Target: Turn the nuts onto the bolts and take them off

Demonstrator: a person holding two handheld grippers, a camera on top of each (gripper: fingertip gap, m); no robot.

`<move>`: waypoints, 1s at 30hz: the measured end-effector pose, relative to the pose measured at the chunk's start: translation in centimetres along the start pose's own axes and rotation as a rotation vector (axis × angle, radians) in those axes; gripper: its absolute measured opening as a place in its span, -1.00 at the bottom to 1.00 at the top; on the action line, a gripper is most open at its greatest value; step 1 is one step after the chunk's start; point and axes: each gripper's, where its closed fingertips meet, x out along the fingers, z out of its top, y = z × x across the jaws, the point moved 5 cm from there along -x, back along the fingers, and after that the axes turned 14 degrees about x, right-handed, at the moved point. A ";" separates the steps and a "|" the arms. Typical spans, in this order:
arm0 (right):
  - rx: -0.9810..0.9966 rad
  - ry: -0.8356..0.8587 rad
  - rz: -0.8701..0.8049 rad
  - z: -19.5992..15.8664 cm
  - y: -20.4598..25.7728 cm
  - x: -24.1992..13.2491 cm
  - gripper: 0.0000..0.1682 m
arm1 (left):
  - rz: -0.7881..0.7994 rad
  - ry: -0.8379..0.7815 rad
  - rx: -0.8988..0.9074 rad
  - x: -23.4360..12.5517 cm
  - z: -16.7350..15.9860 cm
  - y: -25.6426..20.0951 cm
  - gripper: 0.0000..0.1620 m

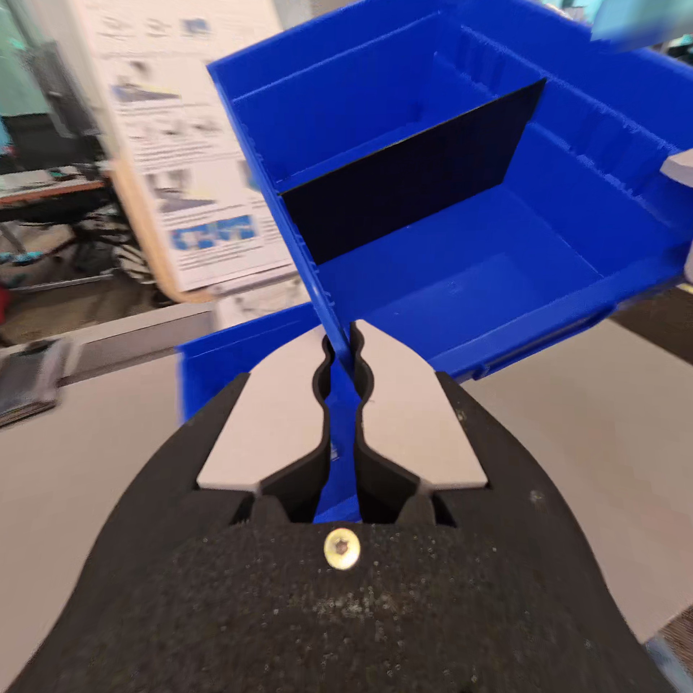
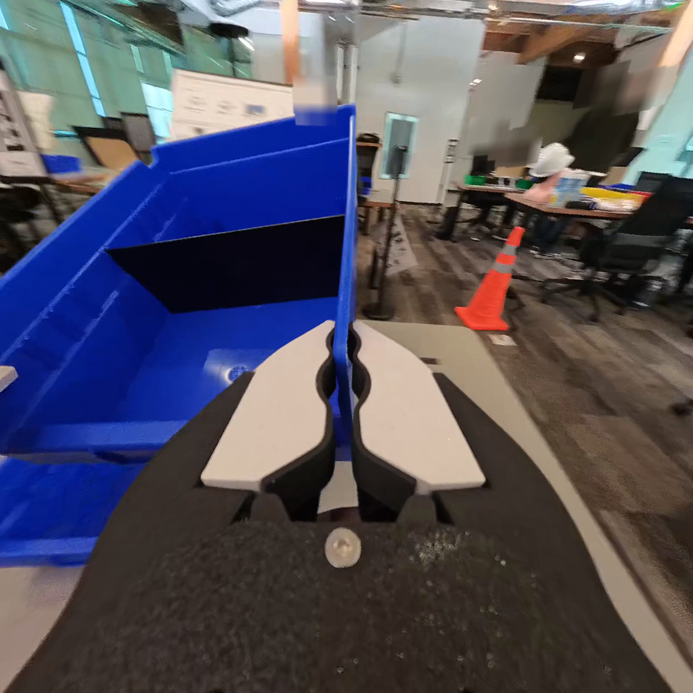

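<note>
Here both grippers pinch the blue bin's walls: left gripper (image 1: 340, 337) on the wall at frame centre, right gripper (image 2: 340, 333) likewise. Bin (image 1: 468, 262) w/ black divider (image 1: 405, 180) fills upper frame, tilted. Nuts/bolts: can't see any.

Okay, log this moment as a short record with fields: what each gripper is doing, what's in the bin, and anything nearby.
left gripper: shut on blue bin, clamping one side wall
right gripper: shut on the opposite side wall
bin pose: tilted, seemingly lifted
black divider: upright, splitting the bin in two
bin contents: both compartments empty; no nuts or bolts visible
second blue bin: beneath
table: grey
orange cone: on floor
</note>
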 end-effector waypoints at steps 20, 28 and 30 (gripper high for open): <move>0.228 0.352 -0.035 -17.1 -25.9 7.2 -0.95 | -0.196 0.275 0.029 17.1 -8.4 -21.4 -0.90; 0.236 0.384 -0.094 -18.6 -26.7 7.5 -0.91 | -0.301 0.254 -0.067 16.3 -9.8 -22.6 -0.82; 0.177 0.375 -0.160 -18.0 -27.7 7.1 -0.57 | -0.380 0.245 -0.111 15.2 -9.0 -22.4 -0.63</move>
